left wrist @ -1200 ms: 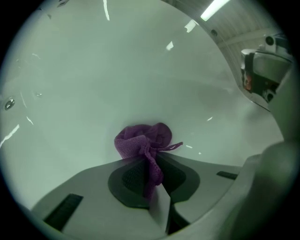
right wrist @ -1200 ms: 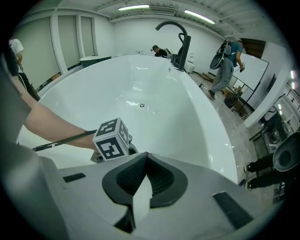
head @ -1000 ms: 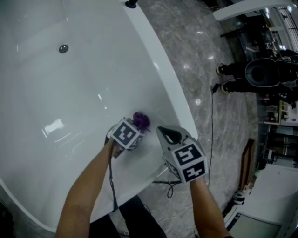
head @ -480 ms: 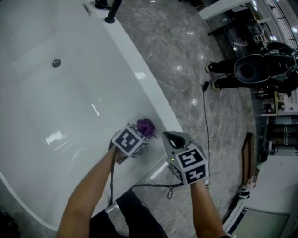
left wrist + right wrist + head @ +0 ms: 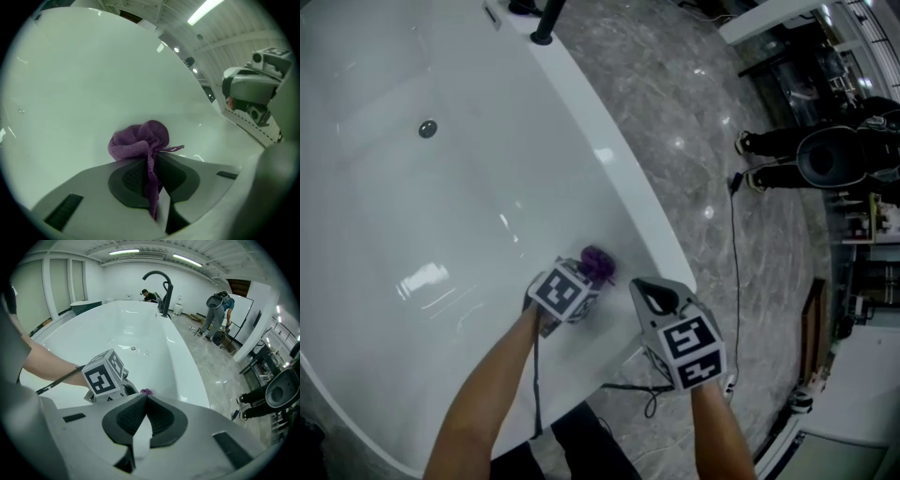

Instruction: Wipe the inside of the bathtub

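Observation:
A bunched purple cloth [image 5: 598, 263] presses against the white bathtub's inner side wall [image 5: 581, 202]. My left gripper [image 5: 586, 281] is shut on that cloth; in the left gripper view the purple cloth [image 5: 140, 143] bulges out ahead of the closed jaws and a strip hangs between them. My right gripper [image 5: 644, 292] hovers over the tub's near rim, just right of the left one, shut with nothing in it. The right gripper view shows the left gripper's marker cube [image 5: 104, 373] and a sliver of purple cloth [image 5: 146, 392] beyond my right gripper [image 5: 144, 401].
The tub drain [image 5: 427, 128] lies on the floor at far left. A black faucet [image 5: 544, 21] stands on the far rim. A cable [image 5: 733, 244] trails over the grey marble floor. A person [image 5: 825, 155] stands at right, near shelving.
The view has shifted, bringing the faucet into sight. The left gripper and cloth stay on the tub's side wall, edging slightly right along it. The right gripper holds beside it.

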`<state>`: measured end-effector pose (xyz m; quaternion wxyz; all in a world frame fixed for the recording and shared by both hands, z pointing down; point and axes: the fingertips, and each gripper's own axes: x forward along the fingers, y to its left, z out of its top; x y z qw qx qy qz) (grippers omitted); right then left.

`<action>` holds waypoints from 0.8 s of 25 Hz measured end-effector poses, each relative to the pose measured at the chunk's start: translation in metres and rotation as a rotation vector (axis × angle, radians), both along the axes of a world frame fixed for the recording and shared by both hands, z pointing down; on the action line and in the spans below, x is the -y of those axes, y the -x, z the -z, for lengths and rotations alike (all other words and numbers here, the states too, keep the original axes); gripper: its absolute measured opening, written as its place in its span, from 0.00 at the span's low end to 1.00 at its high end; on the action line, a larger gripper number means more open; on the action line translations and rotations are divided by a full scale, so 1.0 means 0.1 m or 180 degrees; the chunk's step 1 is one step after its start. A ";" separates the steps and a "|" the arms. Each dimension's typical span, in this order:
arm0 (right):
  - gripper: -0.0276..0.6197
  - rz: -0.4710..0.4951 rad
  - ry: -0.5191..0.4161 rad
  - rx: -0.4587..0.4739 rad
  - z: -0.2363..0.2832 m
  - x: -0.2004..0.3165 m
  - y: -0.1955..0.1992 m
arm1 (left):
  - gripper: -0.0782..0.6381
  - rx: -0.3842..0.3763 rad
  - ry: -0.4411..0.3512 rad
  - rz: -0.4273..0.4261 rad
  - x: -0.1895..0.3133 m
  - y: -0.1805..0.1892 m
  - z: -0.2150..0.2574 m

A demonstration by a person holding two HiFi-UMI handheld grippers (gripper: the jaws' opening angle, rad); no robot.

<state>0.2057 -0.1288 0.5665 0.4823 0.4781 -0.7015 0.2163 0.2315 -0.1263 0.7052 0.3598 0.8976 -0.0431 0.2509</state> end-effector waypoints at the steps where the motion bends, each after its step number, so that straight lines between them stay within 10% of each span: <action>1: 0.05 0.0026 0.0008 0.0001 -0.02 0.02 0.02 | 0.18 0.0028 -0.0001 -0.0005 0.02 0.02 -0.06; 20: 0.05 0.0202 0.0148 0.0024 -0.23 0.24 0.26 | 0.18 0.1162 -0.0196 0.0086 0.38 0.67 -1.58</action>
